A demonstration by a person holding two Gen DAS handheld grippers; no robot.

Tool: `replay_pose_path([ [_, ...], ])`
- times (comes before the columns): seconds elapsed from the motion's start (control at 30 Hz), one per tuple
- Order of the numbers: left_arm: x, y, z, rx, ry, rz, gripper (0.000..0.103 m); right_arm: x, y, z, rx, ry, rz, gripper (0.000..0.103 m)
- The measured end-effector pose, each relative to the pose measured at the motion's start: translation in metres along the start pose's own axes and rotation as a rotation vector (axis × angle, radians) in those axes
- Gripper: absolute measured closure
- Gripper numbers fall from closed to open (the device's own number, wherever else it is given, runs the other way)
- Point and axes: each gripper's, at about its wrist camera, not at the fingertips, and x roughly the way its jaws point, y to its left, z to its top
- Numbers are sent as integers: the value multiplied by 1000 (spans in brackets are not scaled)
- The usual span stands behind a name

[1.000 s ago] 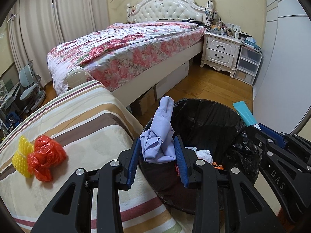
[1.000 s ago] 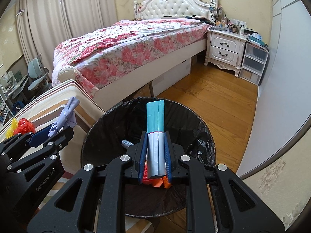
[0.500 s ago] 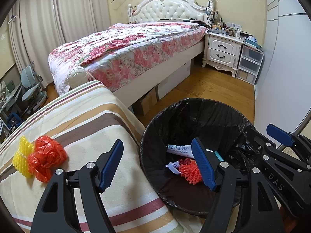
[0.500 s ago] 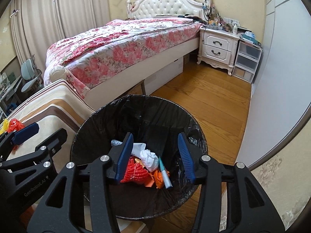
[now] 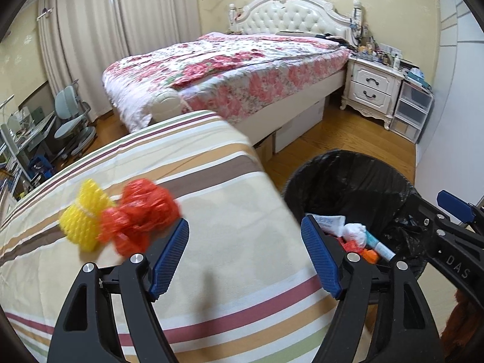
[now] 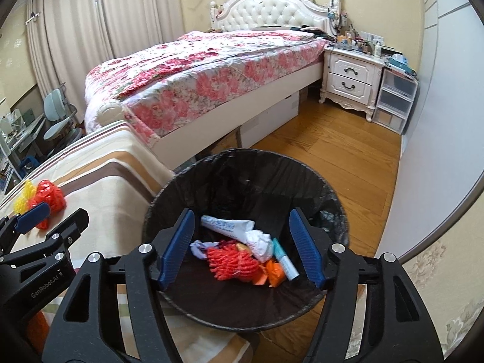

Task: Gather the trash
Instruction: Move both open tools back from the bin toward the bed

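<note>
Trash inside black-lined bin

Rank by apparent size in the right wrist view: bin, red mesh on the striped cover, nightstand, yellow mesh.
1. bin, nearest the camera
2. nightstand, though far off
3. red mesh
4. yellow mesh, partly hidden

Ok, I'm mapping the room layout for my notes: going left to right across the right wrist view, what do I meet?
Desk chair → yellow and red net trash on the striped cover → black-lined trash bin → white nightstand → clear plastic drawers.
</note>
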Motion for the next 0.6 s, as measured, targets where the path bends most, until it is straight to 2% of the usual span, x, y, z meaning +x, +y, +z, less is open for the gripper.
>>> replay_pose_path([
  [0.2, -13, 45, -15, -62, 9, 51, 29, -5, 43, -3, -56, 8, 69, 35],
  [0.6, -28, 134, -47, -164, 24, 181, 29, -8, 143, -18, -204, 58, 201, 35],
])
